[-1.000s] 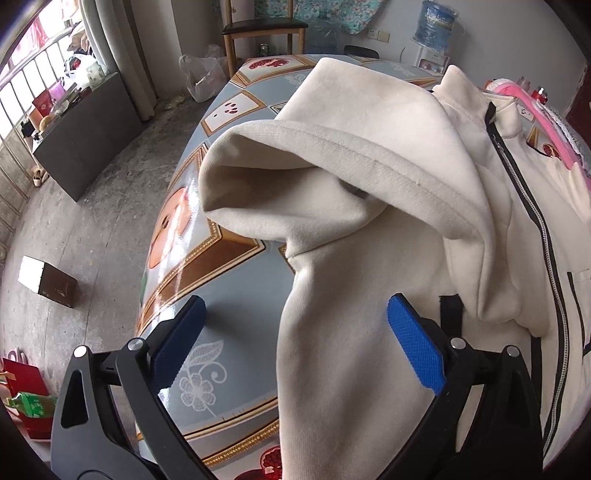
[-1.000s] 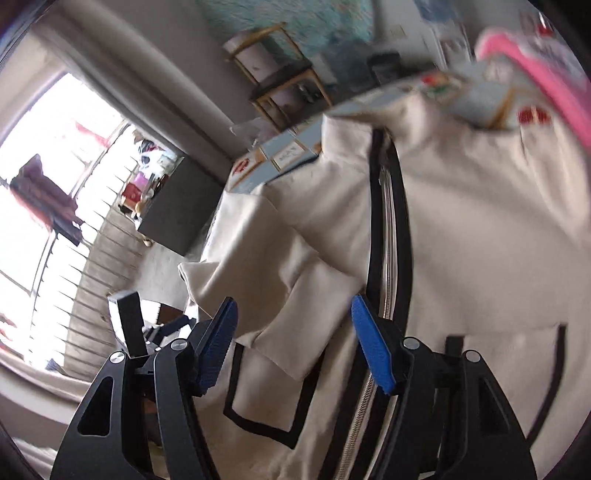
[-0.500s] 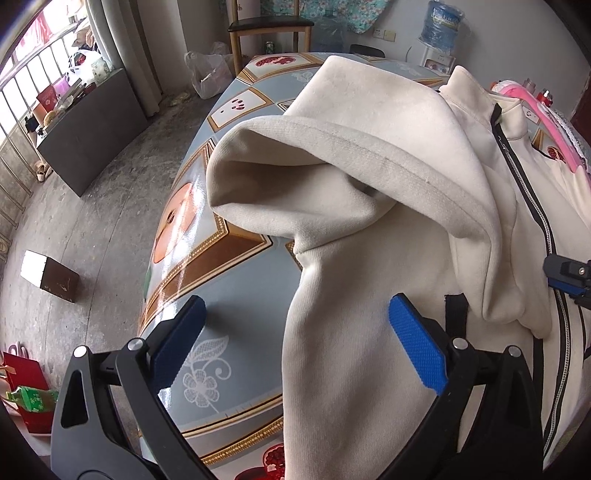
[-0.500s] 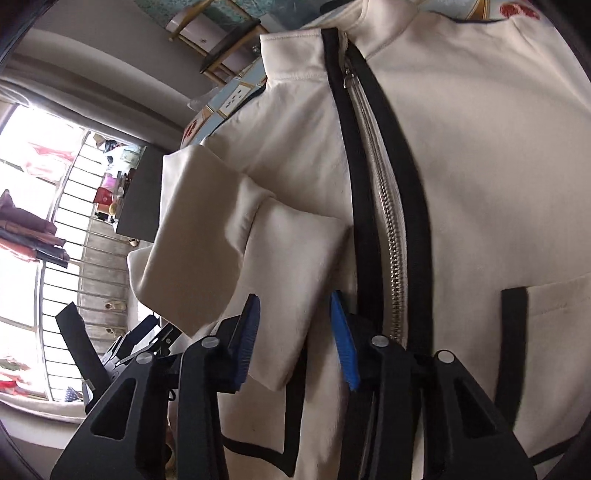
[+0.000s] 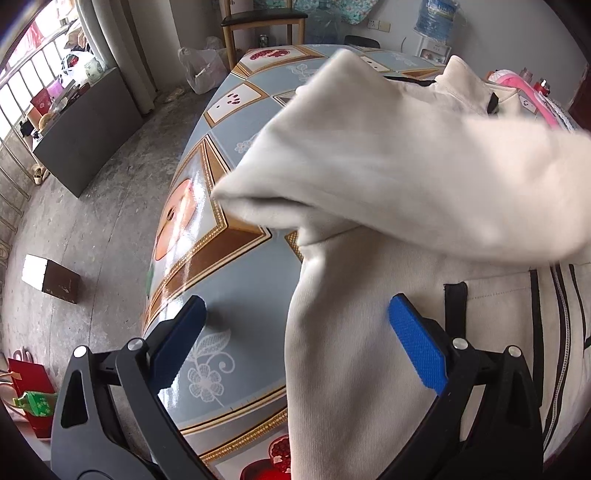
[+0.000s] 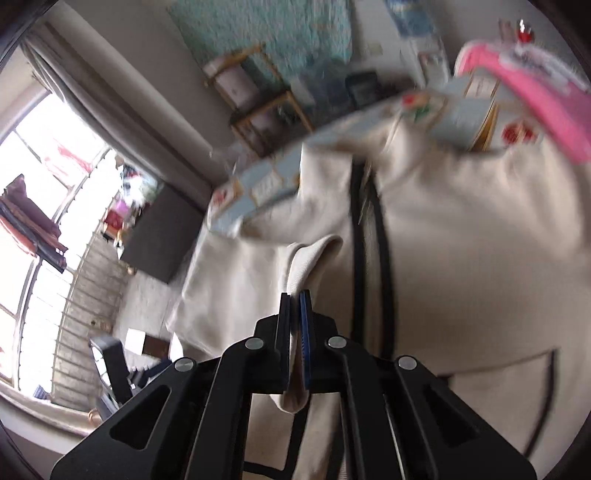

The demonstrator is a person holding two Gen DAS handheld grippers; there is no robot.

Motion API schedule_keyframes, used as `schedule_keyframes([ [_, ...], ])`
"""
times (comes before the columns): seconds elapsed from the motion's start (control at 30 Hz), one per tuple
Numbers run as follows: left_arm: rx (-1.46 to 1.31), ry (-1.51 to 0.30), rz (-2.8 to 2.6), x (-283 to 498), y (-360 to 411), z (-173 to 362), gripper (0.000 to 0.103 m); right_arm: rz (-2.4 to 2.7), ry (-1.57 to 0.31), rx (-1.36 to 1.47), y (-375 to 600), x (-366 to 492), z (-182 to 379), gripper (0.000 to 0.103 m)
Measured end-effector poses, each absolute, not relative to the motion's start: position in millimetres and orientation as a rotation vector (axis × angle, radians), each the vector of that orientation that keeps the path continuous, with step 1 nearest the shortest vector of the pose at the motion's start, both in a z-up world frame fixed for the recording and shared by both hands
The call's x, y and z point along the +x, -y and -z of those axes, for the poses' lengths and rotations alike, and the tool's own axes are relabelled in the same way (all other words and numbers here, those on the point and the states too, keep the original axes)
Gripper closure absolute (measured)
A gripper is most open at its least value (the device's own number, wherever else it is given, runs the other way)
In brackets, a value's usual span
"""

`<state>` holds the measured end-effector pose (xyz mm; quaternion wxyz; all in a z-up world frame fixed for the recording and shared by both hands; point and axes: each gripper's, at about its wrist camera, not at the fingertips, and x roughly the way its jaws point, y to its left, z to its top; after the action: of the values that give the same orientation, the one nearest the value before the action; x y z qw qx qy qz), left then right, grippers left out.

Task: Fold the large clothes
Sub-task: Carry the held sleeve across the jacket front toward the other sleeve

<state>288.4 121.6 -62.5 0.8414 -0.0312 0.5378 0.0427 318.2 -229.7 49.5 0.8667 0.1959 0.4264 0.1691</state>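
A cream zip-up jacket [image 5: 362,332] with black trim lies on the patterned table [image 5: 236,273]. Its sleeve [image 5: 406,173] is lifted and stretched across the body toward the right, blurred. My left gripper [image 5: 295,325] is open and empty, its jaws on either side of the jacket's left side. In the right wrist view my right gripper [image 6: 295,295] is shut on the sleeve's cuff [image 6: 306,266] and holds it above the jacket [image 6: 461,258], beside the black zipper [image 6: 373,258].
A pink garment [image 5: 532,92] lies at the table's far right and shows in the right wrist view [image 6: 535,96]. A wooden chair [image 5: 262,26] stands beyond the table. A grey cabinet [image 5: 88,125] and a small box [image 5: 48,277] stand on the floor at left.
My right gripper closed on the sleeve cuff and lifted it, pulling the sleeve to the right over the jacket body. My left gripper stayed open and almost still.
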Motion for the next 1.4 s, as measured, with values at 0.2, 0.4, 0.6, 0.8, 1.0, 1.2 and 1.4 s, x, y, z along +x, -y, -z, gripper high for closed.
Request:
schedule_keyframes([
  [0.2,-0.047,-1.109,-0.129,273.5,-120.8,55.7,0.007,-0.180,-0.853,0.420,313.8,323.0,-60.7,0.098],
  [0.4,0.017,-1.065,-0.191,260.9,-120.0,46.6,0.007,-0.065,-1.011,0.484,372.9,339.1,15.6,0.098],
  [0.6,0.059,-1.063,-0.213,265.3,-114.6,47.0,0.007,-0.170,-1.032,0.574,382.4,340.7,35.8,0.096],
  [0.8,0.084,-1.056,-0.247,273.4,-118.1,55.8,0.006,-0.154,-1.092,0.482,377.1,347.8,47.1,0.074],
  [1.0,0.146,-1.032,-0.258,283.2,-115.0,55.6,0.006,-0.142,-1.119,0.382,361.0,365.2,57.8,0.074],
  [1.2,0.179,-0.995,-0.279,285.7,-113.4,55.9,0.006,-0.140,-1.093,0.300,338.5,374.2,44.6,0.096],
  [1.4,0.171,-0.968,-0.294,282.2,-116.5,56.3,0.006,-0.265,-0.884,0.344,325.6,365.6,-40.0,0.097],
])
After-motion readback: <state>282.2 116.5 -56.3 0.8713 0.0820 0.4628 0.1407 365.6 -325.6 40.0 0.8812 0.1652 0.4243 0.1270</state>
